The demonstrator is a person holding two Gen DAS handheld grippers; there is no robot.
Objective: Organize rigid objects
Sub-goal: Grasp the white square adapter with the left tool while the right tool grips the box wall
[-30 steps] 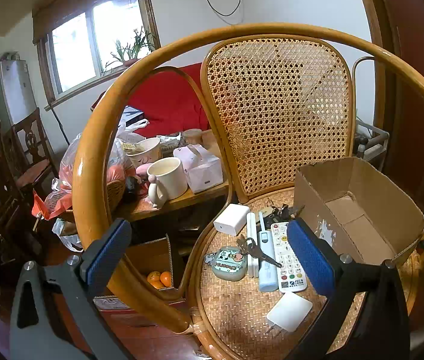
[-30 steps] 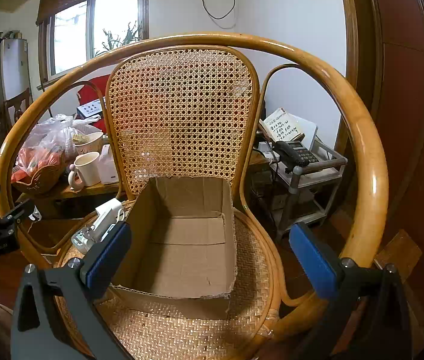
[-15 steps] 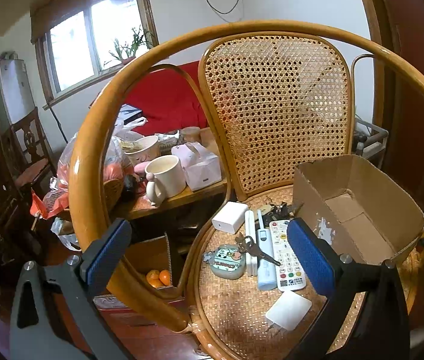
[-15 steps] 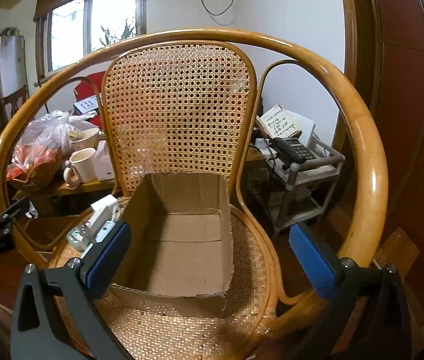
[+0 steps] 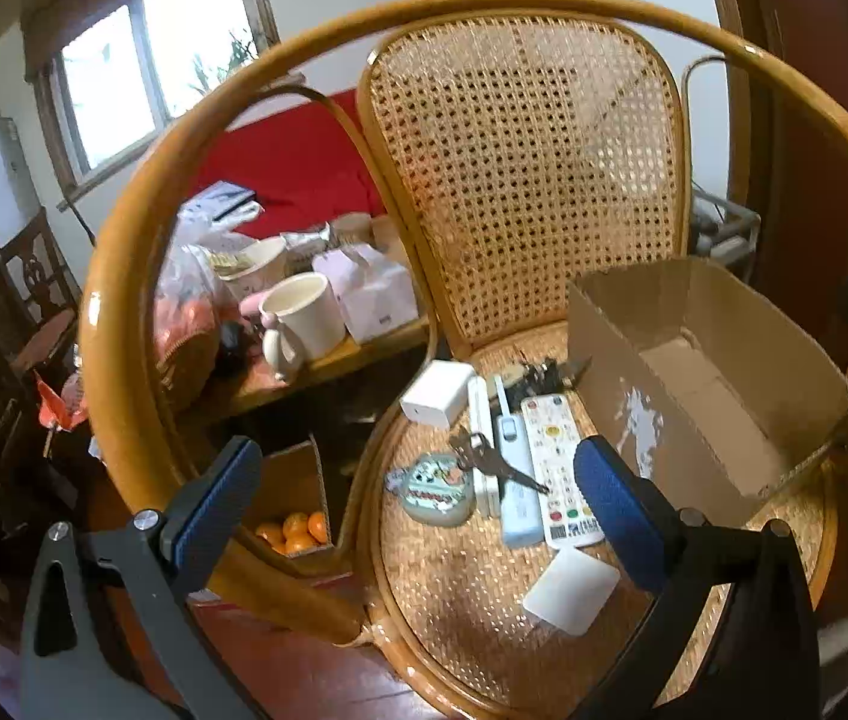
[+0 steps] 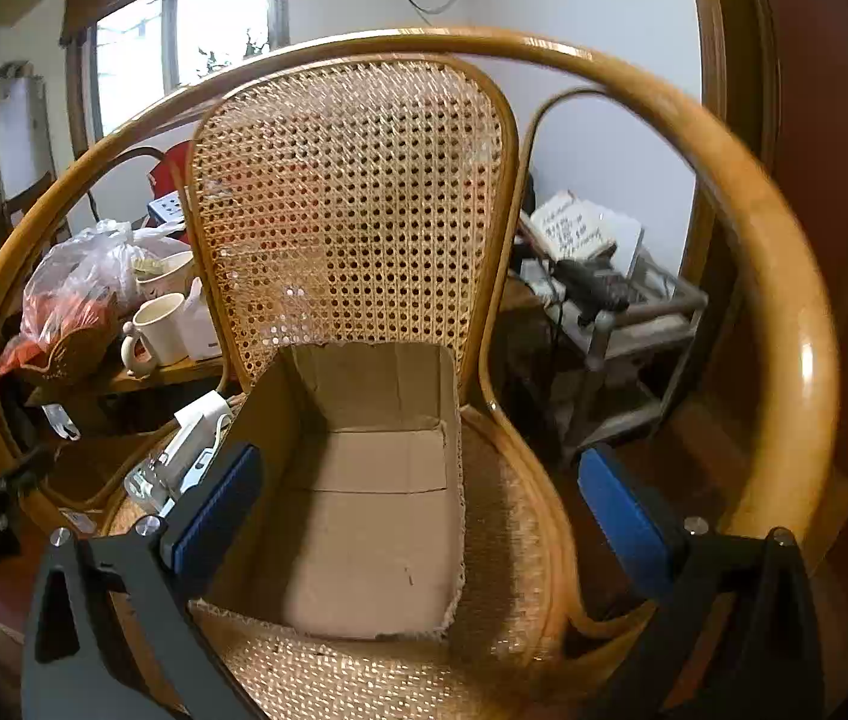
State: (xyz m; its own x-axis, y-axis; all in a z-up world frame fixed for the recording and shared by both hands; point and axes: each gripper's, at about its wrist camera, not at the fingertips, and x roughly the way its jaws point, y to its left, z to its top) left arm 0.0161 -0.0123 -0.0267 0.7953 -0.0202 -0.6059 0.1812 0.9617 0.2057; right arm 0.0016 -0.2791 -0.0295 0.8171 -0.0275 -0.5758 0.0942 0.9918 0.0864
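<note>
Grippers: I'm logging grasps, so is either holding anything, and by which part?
Nothing is held. The left gripper and right gripper are both open and empty above the chair seat.

Left gripper (image 5: 417, 495): jaws spread wide, nothing between them. Blue pads (image 5: 216, 498) face inward, one at lower left of frame, one at lower right; black finger arms run down out of frame.

Right gripper (image 6: 417, 504): jaws likewise wide apart, nothing held. Blue pads (image 6: 625, 516) at lower left and lower right. Right-hand side of this view slightly blurred.
</note>
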